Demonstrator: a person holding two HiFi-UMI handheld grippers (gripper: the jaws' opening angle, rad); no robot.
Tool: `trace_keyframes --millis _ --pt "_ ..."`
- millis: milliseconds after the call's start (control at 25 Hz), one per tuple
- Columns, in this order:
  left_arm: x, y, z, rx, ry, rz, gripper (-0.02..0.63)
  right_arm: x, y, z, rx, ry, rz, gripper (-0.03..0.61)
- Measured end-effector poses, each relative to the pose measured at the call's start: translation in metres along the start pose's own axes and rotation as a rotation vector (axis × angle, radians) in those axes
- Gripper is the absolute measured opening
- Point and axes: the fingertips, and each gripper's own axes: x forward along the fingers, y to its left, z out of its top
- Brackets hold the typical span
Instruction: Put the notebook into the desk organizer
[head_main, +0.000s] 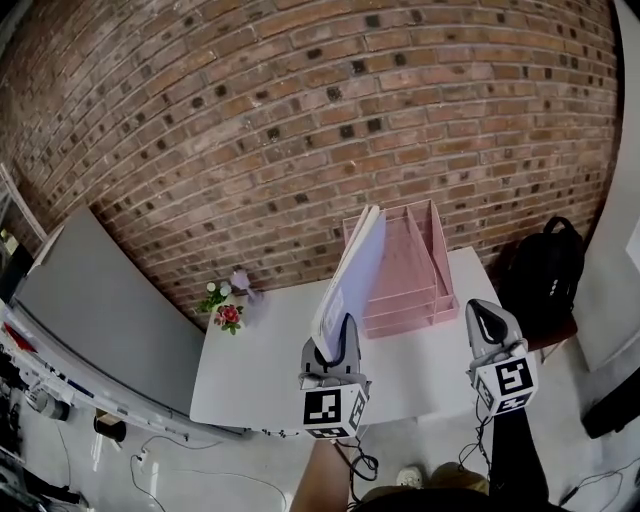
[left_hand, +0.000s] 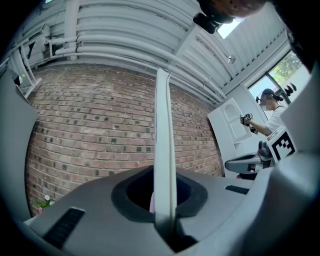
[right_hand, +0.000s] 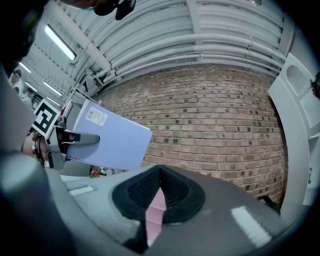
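Note:
The lavender spiral notebook (head_main: 350, 270) stands upright and tilted in the air over the white table (head_main: 260, 370), with my left gripper (head_main: 340, 335) shut on its lower edge. In the left gripper view its thin edge (left_hand: 164, 150) rises straight up from between the jaws. The right gripper view shows its cover (right_hand: 112, 140) from the side. The pink desk organizer (head_main: 415, 270) sits on the table against the brick wall, just right of the notebook. My right gripper (head_main: 483, 318) hangs near the table's right front edge, shut and holding nothing.
A small pot of flowers (head_main: 228, 316) stands at the table's back left corner. A black backpack (head_main: 545, 270) sits to the right of the table. A grey board (head_main: 100, 310) leans at the left. Cables lie on the floor below the table's front edge.

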Motion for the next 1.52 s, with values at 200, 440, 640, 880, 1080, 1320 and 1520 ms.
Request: trace_keyframes --millis 200,440,640,880,1080,1320,1520 --pt "0.025 0.011 -0.005 0.018 0.009 0.022 0.035 0.024 -0.01 0.0 -0.003 -0.01 0.011 0.002" --pt "0.068 0.021 -0.017 0.067 0.038 0.07 0.035 0.063 -0.036 -0.01 0.003 -0.009 0.034 0.002" --pt "0.11 0.028 -0.034 0.123 0.084 0.12 0.035 0.105 -0.058 -0.018 0.012 -0.014 0.075 0.002" --pt "0.159 0.036 -0.052 0.185 0.125 0.177 0.035 0.149 -0.086 -0.039 0.044 -0.009 0.115 0.002" --pt "0.195 0.04 -0.076 0.231 0.189 0.197 0.035 0.178 -0.106 -0.058 0.063 0.006 0.143 0.002" --pt "0.23 0.04 -0.099 0.31 0.242 0.212 0.035 0.2 -0.129 -0.073 0.061 0.018 0.169 0.002" --pt "0.251 0.04 -0.115 0.439 0.314 0.23 0.037 0.209 -0.145 -0.082 0.069 0.02 0.172 0.002"
